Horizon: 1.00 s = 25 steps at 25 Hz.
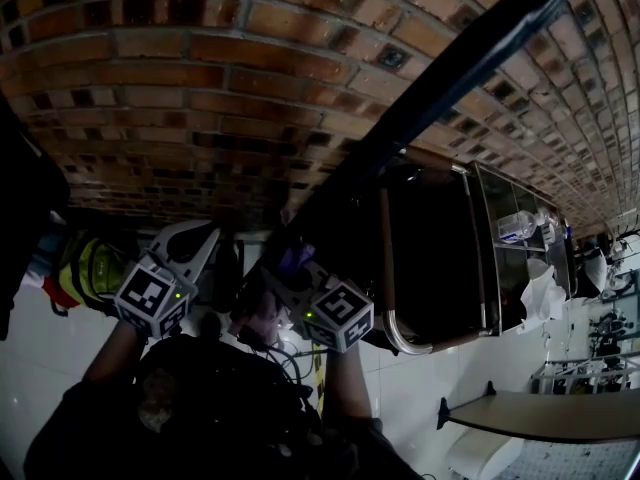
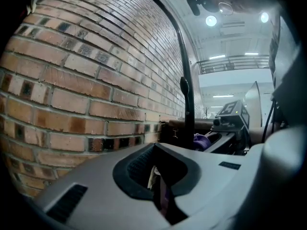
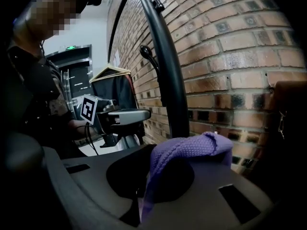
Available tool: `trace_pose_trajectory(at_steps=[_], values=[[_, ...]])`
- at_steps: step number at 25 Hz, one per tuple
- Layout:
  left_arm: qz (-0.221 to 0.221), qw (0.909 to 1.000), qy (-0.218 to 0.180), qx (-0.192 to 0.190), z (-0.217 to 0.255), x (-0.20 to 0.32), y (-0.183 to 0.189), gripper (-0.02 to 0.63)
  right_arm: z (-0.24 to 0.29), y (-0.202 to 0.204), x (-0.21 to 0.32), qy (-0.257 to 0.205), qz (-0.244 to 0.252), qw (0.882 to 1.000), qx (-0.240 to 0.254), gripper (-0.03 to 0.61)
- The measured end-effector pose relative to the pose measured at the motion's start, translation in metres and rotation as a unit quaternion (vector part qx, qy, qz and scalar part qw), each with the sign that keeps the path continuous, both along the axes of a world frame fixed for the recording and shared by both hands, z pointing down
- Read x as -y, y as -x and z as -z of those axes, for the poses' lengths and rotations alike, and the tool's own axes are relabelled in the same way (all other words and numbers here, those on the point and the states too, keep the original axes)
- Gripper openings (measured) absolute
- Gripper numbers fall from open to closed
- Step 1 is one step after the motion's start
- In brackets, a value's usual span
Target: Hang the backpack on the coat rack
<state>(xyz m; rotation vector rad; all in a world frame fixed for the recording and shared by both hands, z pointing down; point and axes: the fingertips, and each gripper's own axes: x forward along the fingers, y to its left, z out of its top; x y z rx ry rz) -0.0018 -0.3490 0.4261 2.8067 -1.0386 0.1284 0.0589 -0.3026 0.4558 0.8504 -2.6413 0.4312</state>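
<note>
The coat rack's black pole (image 1: 450, 78) runs up along the brick wall, and one of its hooks (image 3: 146, 54) sticks out partway up. My right gripper (image 3: 144, 190) is shut on a purple woven strap (image 3: 192, 150), which loops over its jaws right in front of the pole (image 3: 170, 80). My left gripper (image 2: 162, 188) is shut too, with a thin purple strip (image 2: 165, 198) pinched in its slit. In the head view both grippers (image 1: 195, 243) (image 1: 285, 268) sit side by side at the pole's foot. The dark bulk (image 1: 210, 398) below them looks like the backpack, too dark to be sure.
The brick wall (image 1: 200, 88) stands close behind the pole. A dark cabinet with a metal frame (image 1: 385, 268) is to the right, with shelves (image 1: 520, 226) beyond it. A yellow-green object (image 1: 90, 268) lies at the left. A hanger with a dark garment (image 3: 112, 78) hangs further along the wall.
</note>
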Motion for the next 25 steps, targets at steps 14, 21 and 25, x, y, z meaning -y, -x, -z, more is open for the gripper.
trace_pose_trajectory(at_steps=[14,21,25], values=[[-0.001,0.9999,0.014,0.002,-0.009,0.002,-0.003,0.040,-0.015,-0.009,-0.013,0.025,0.026,0.996,-0.082,0.006],[-0.002,0.9999,0.012,0.002,-0.010,0.001,0.000,0.040,-0.018,-0.021,-0.008,0.034,-0.034,0.997,-0.063,0.012],[0.001,0.9999,0.013,0.001,-0.011,0.006,0.001,0.040,-0.019,-0.026,-0.007,0.039,-0.052,0.997,-0.052,0.025]])
